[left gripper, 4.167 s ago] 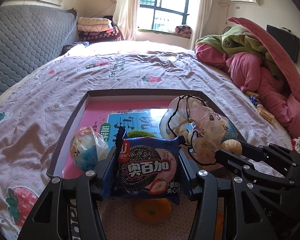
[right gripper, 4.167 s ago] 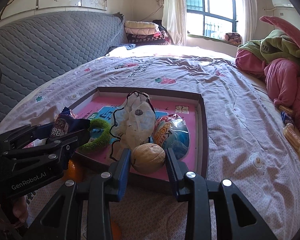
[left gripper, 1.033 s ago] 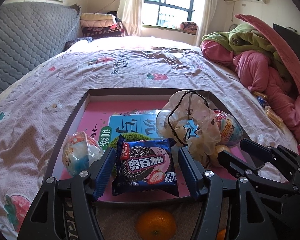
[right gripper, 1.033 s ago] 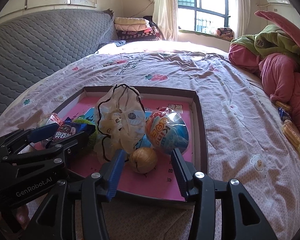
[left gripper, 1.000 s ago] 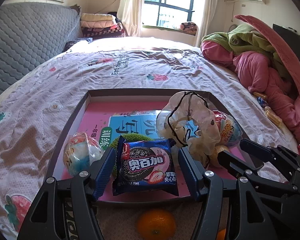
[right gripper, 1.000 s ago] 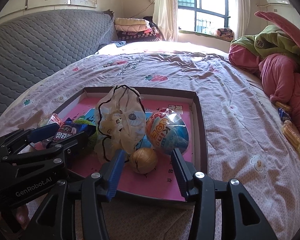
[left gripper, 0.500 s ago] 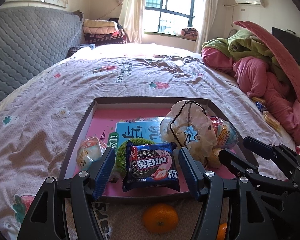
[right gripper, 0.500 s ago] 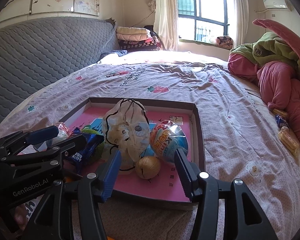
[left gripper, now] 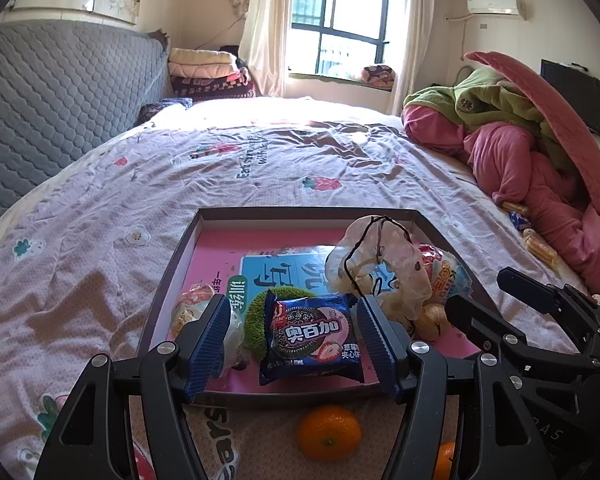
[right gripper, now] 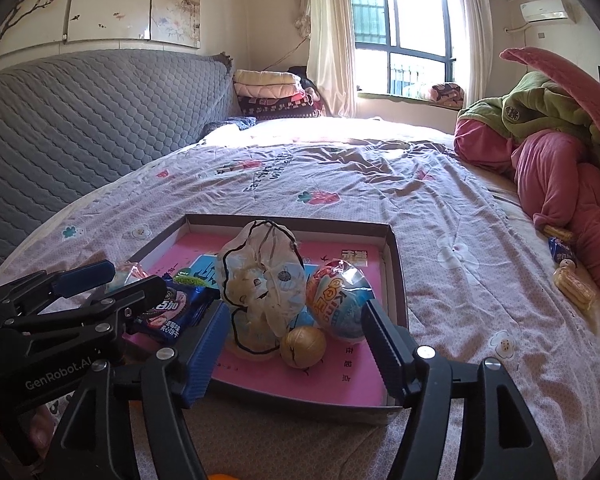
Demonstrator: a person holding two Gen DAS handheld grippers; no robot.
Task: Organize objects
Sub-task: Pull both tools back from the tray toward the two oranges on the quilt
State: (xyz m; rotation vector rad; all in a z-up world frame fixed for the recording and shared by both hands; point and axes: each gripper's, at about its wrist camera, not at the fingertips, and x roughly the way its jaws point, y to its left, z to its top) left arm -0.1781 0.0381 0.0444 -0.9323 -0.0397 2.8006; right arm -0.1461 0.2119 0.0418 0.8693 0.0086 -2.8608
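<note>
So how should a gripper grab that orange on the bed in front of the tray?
Grip the orange across its round middle, coming down from above. It sits alone on the bedcover just outside the near wall of the tray, with open cover on both its sides for the fingers. It is round, so a squeeze across the widest part should keep it from slipping out. The left gripper, jaws open, is probably the nearer one.

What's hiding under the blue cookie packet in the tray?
A fuzzy green ring peeks out from under the cookie packet, on the pink floor of the tray. The packet covers the rest of the ring, so anything else under it stays hidden.
</note>
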